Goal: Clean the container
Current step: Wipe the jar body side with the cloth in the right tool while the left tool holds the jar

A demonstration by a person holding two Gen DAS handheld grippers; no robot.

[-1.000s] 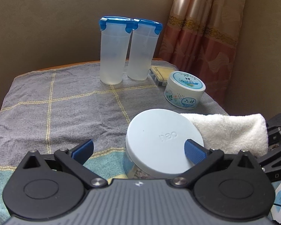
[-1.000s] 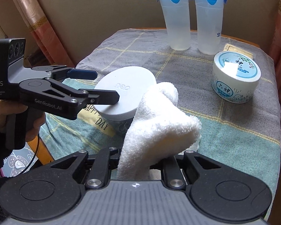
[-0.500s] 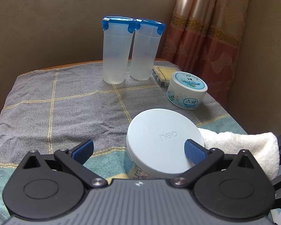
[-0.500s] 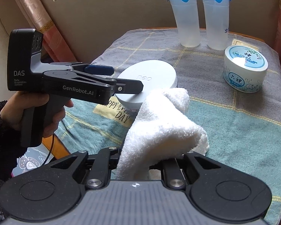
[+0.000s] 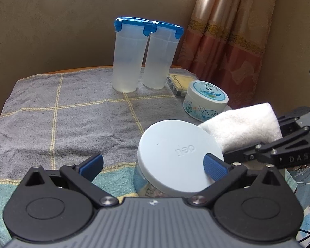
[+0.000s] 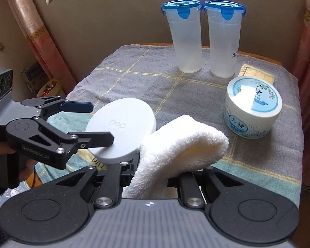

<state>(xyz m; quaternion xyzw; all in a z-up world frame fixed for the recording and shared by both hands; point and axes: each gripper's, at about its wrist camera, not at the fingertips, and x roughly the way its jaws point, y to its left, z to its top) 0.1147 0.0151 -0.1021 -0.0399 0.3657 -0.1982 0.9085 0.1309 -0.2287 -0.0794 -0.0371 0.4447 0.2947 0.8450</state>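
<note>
My right gripper (image 6: pixel 153 183) is squeezed tight on a fluffy white towel (image 6: pixel 181 146). The towel sticks out in front in a soft fold. Its tip hangs just beside the round jar (image 5: pixel 150 186), on the side next to the pale blue lid (image 5: pixel 178 157).

The jar sits on the checked cloth (image 5: pixel 72 124) near my edge of the table, and it looks a bit tipped. My left gripper (image 5: pixel 153 168) is spread wide around the lid. One blue pad (image 5: pixel 214 168) rests at the lid's edge. The other pad is off to the side, not touching. So my left gripper is not pinching the jar.

I think the job now is to rub the lid and the sides with the towel. To do it well, I should hold the jar steady first, or it may slide or tip. Then I press the soft fold flat on the lid and rub in slow circles. I should not push hard.

The two tall cups (image 6: pixel 186 37) and the small round tub (image 6: pixel 252 111) stand well apart, so I have room.
</note>
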